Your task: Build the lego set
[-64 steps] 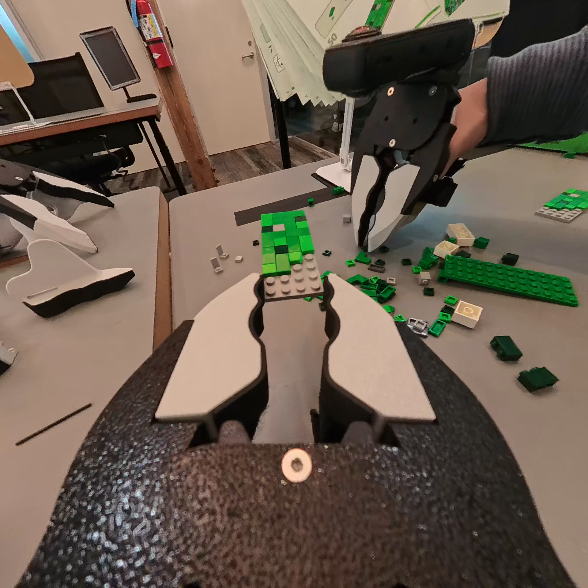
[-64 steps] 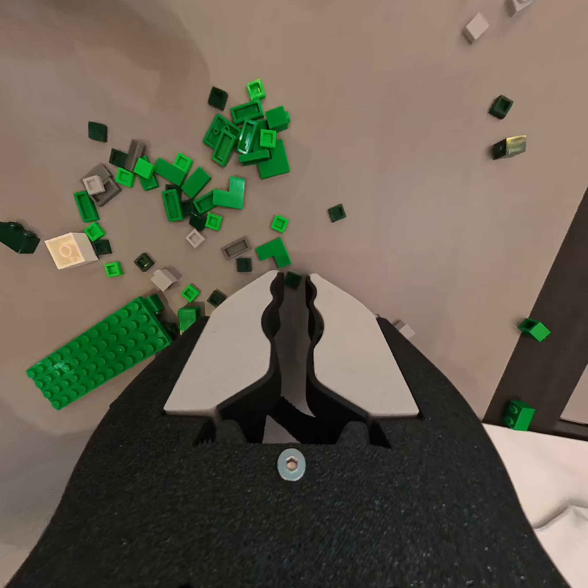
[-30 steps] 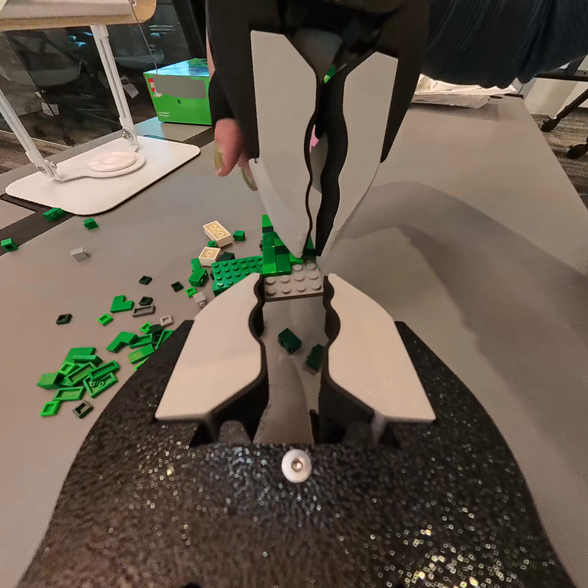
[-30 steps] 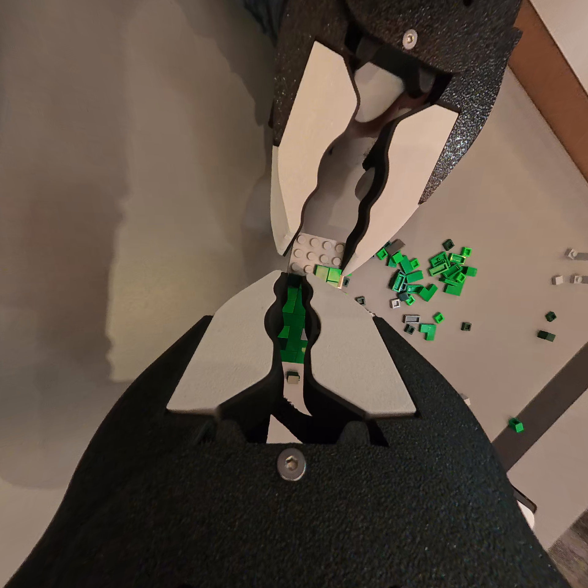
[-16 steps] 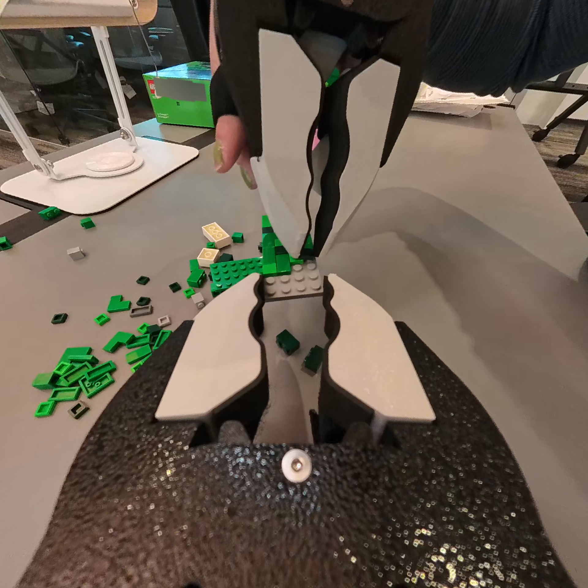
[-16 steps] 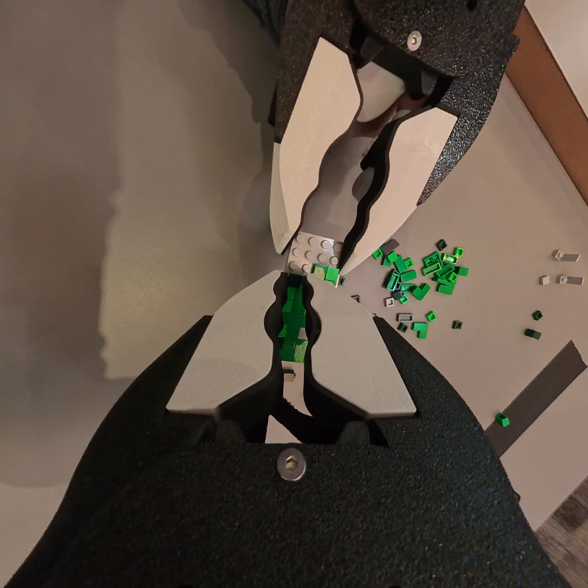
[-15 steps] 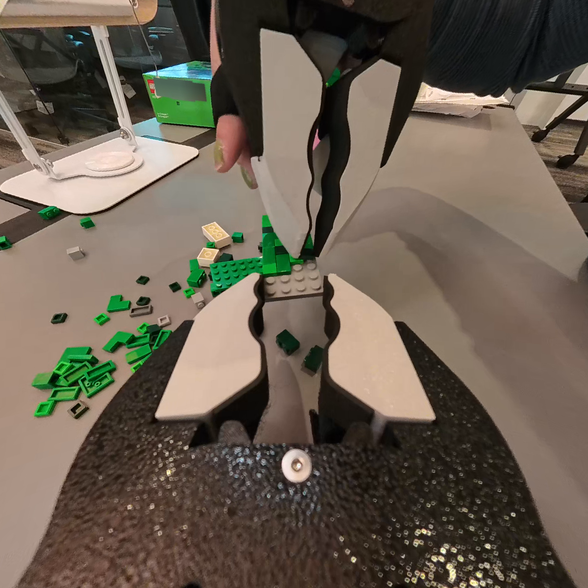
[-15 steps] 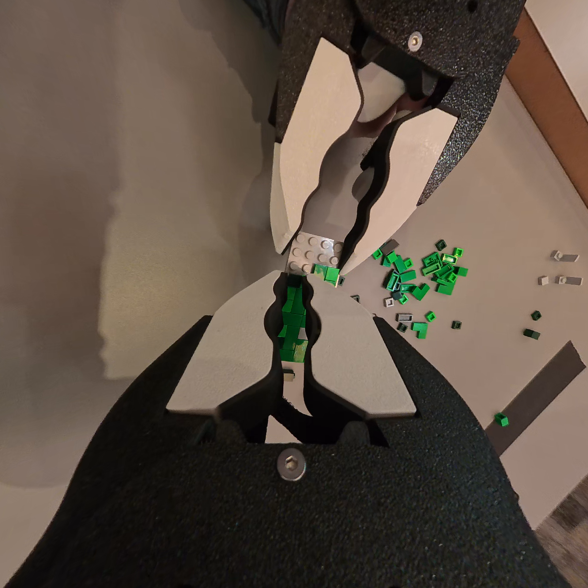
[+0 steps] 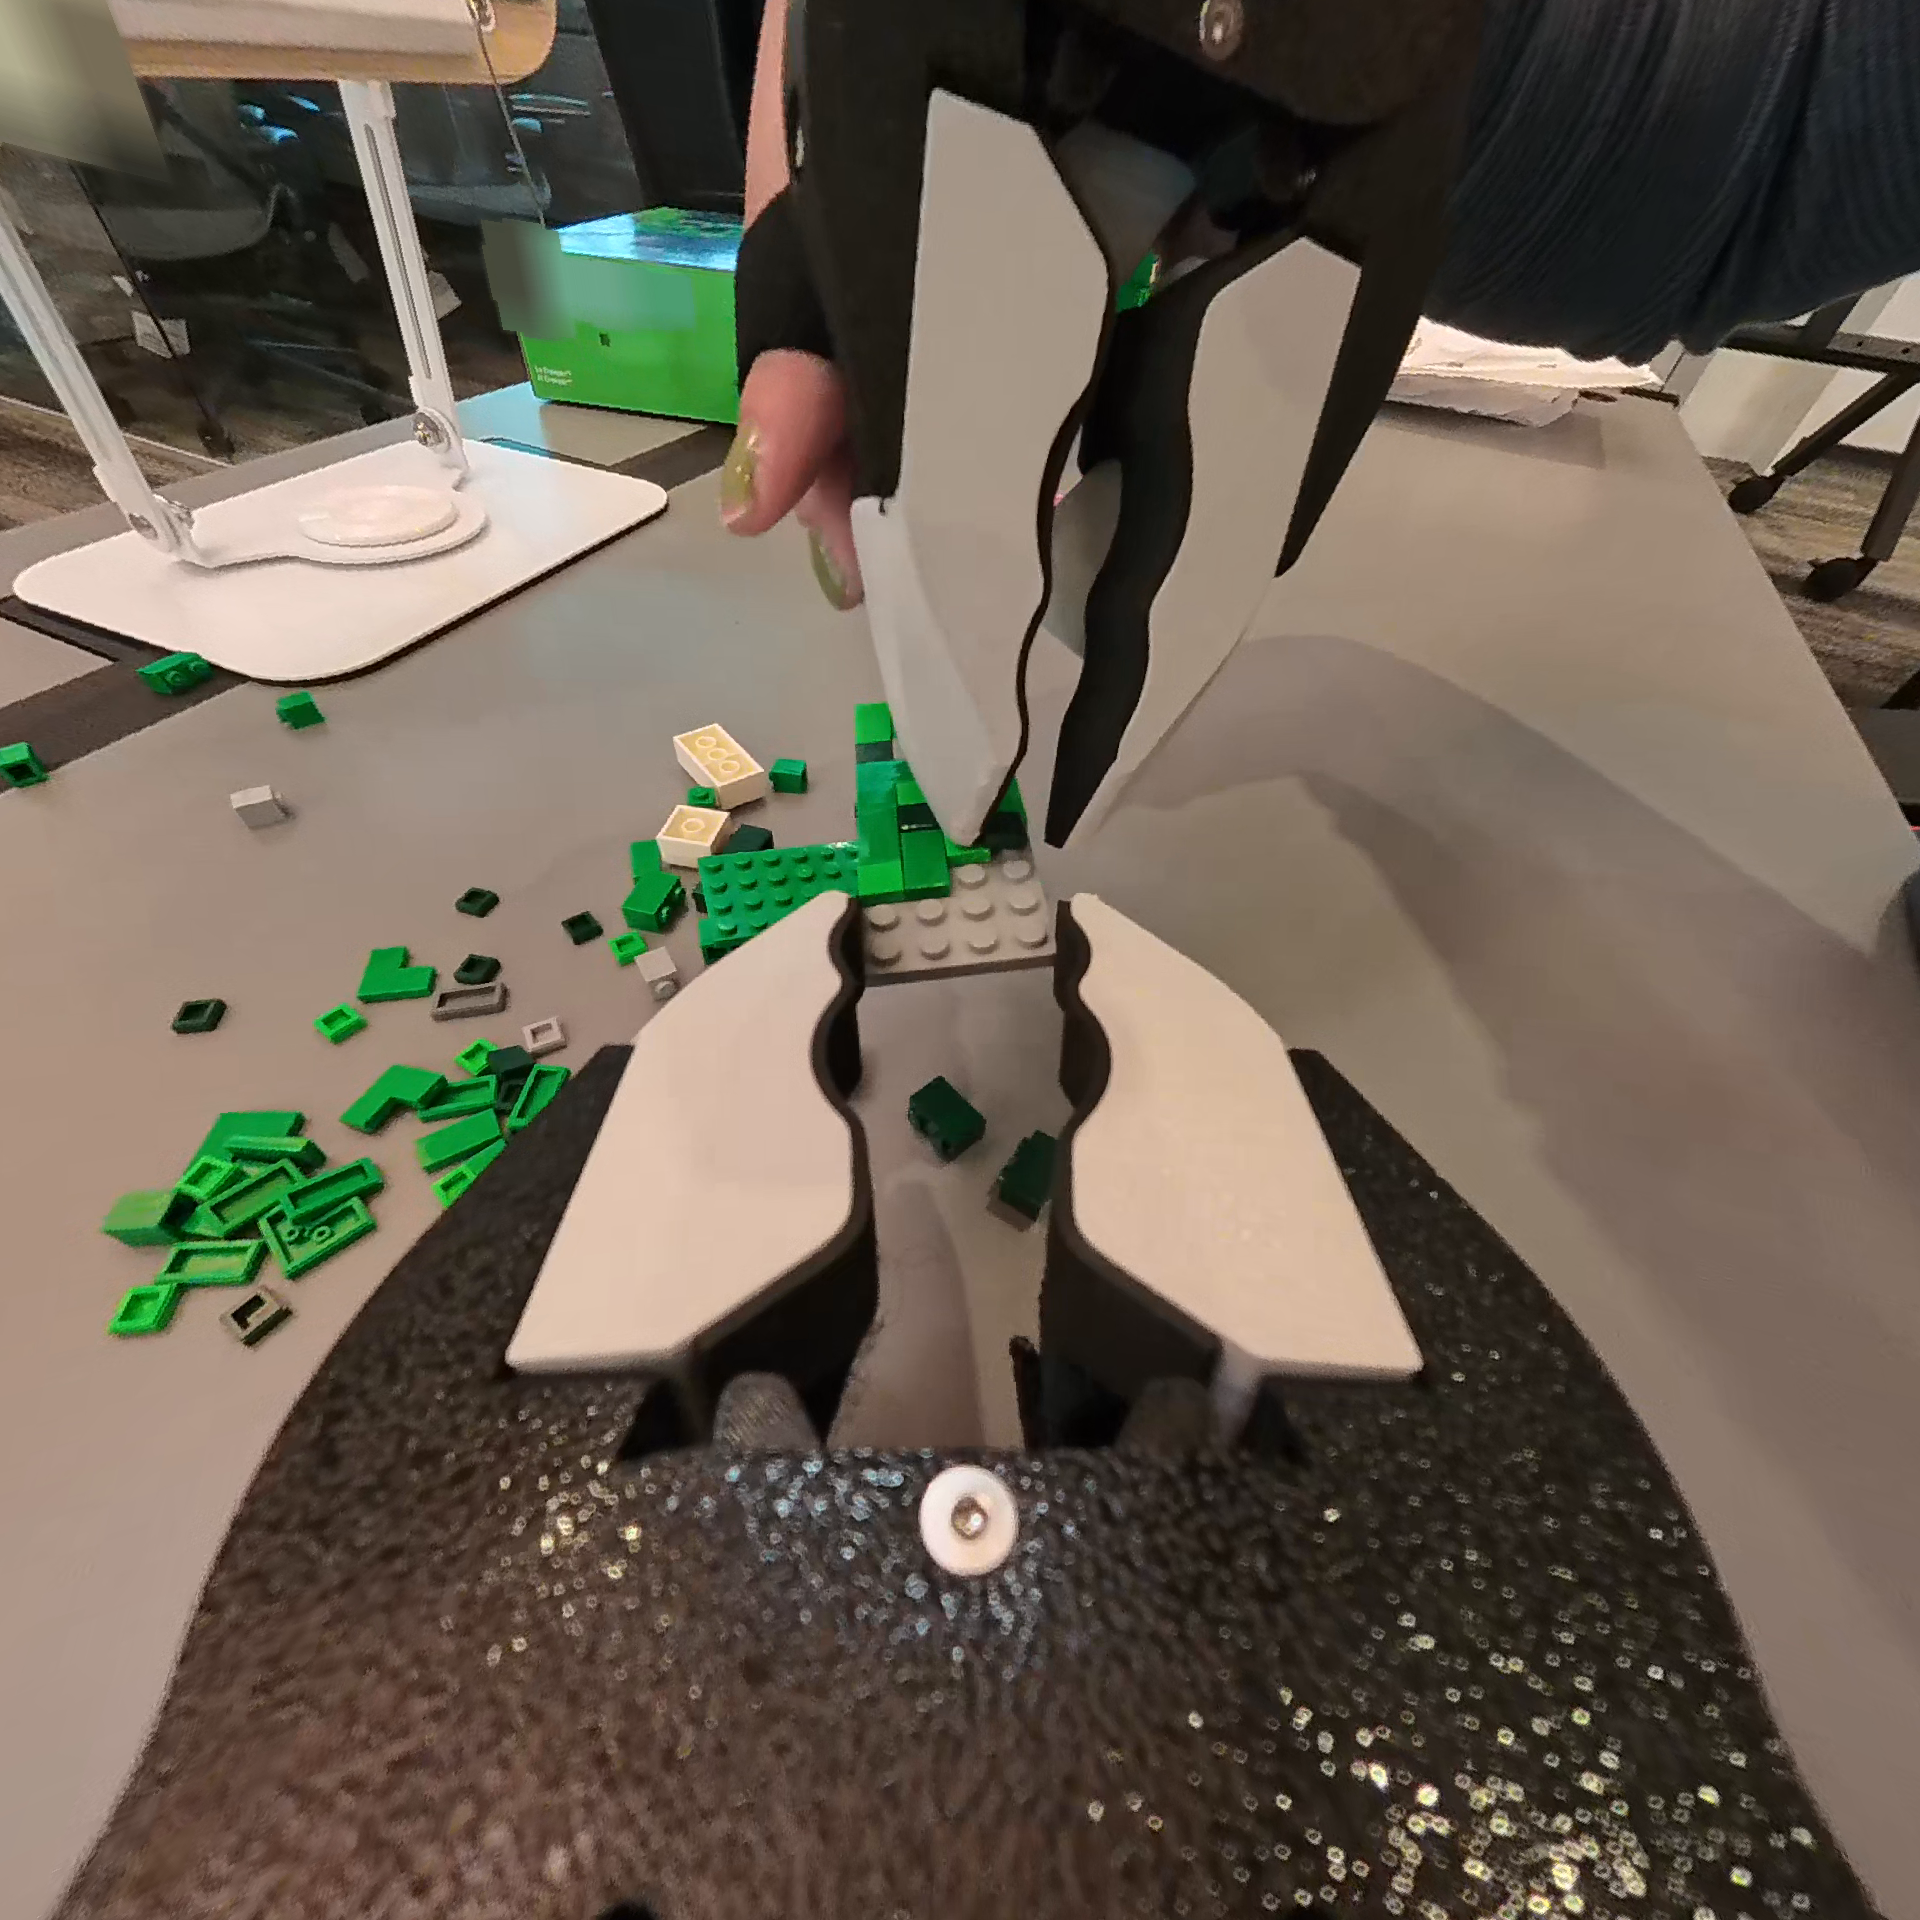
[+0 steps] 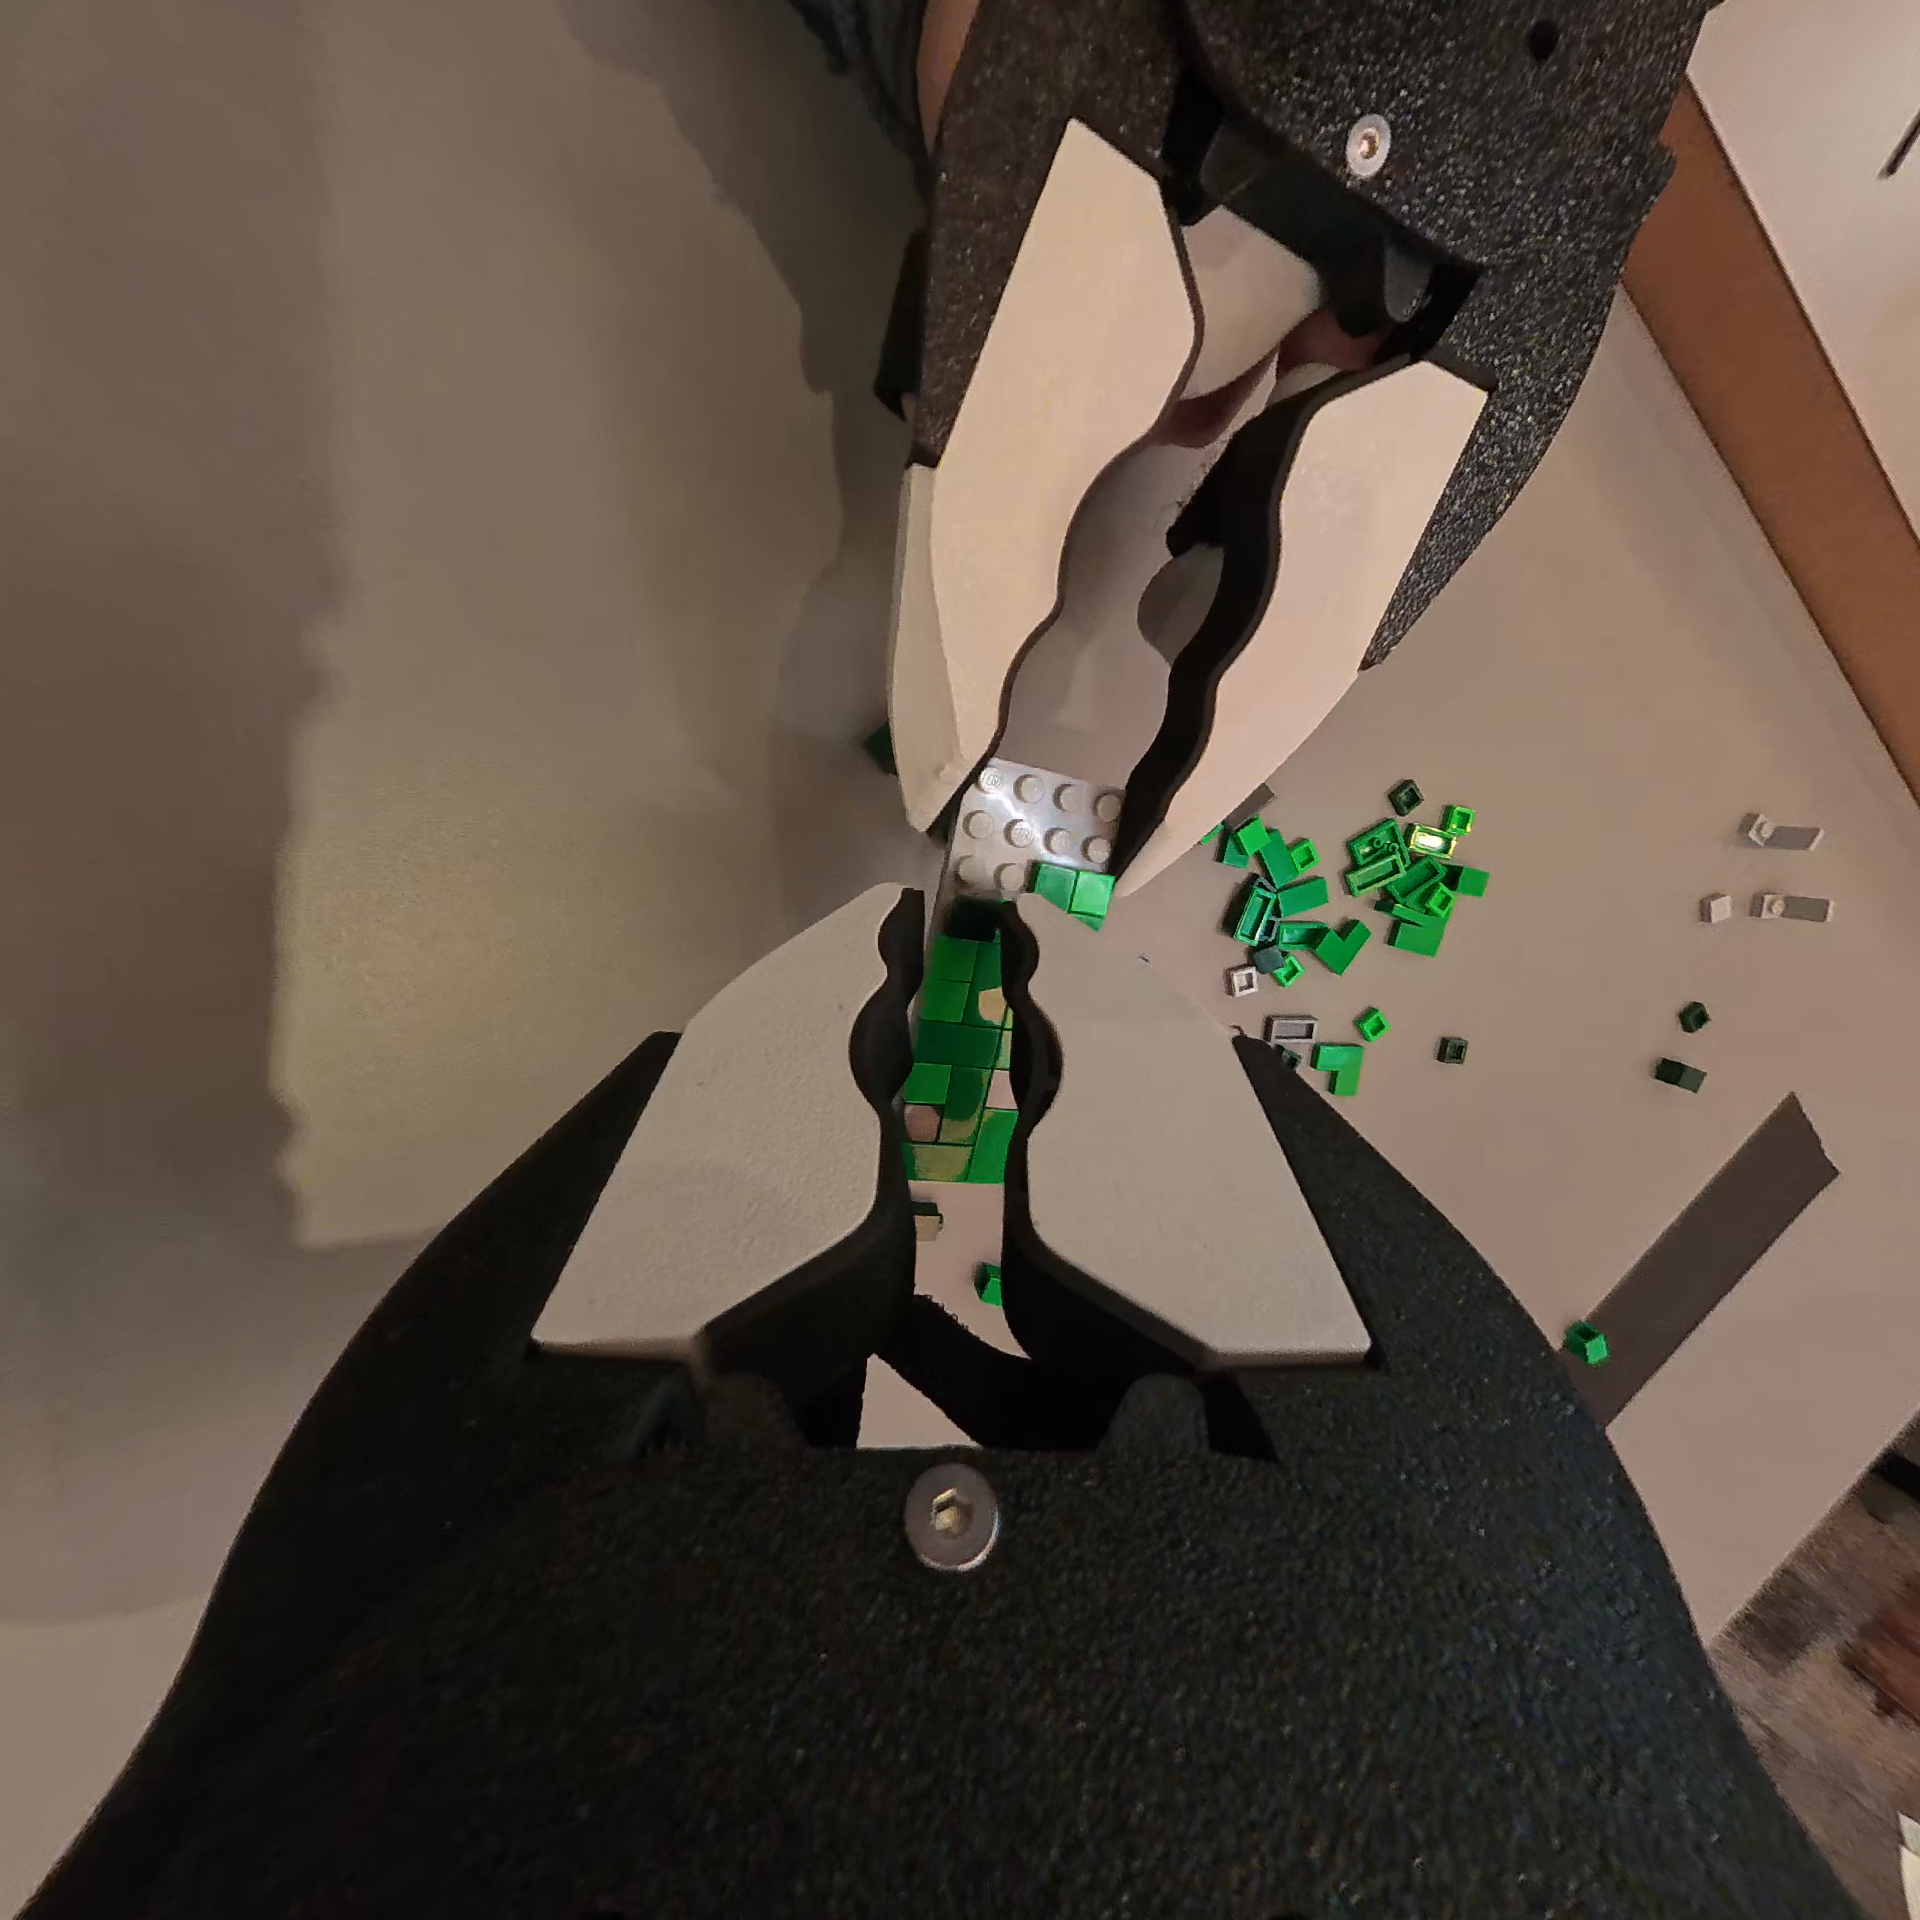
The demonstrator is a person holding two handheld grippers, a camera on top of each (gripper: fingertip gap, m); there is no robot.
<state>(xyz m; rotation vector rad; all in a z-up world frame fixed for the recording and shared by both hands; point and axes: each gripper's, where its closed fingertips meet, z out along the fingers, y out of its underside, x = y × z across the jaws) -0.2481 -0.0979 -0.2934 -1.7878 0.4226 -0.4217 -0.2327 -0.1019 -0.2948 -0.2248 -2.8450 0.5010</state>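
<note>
Left wrist view looks across a wide grey desk [image 9: 1455, 831], the largest thing in sight, with a white flat lamp base [image 9: 343, 582] at ten o'clock and a green cardboard box [image 9: 623, 312] behind it at eleven o'clock.

Next in size, the left tongs [image 9: 961, 925] hold the bare studded end of a grey studded plate partly covered with green tiles [image 9: 961, 920]: both pads press on its side edges, and the plate juts forward at twelve o'clock, clear of the desk. This grip matches the frame of a second ago.

The right tongs [image 9: 1013, 831] come down from one o'clock, a hand [image 9: 790, 436] beside them. Their tips stand on the tiled part of the plate, over a dark green tile [image 9: 1008, 826]. A second ago the tips sat almost together; now a narrow gap shows between them, and the right pad stands off the tile. The right wrist view shows that gap over the row of tiles [image 10: 961, 1039].

A green studded baseplate [image 9: 774, 894] lies on the desk at eleven o'clock of the left tongs. Two cream bricks [image 9: 717, 764] sit behind it. Small loose green tiles [image 9: 260, 1195] are scattered at nine o'clock, and two dark green bricks [image 9: 945, 1117] lie under the left tongs.
</note>
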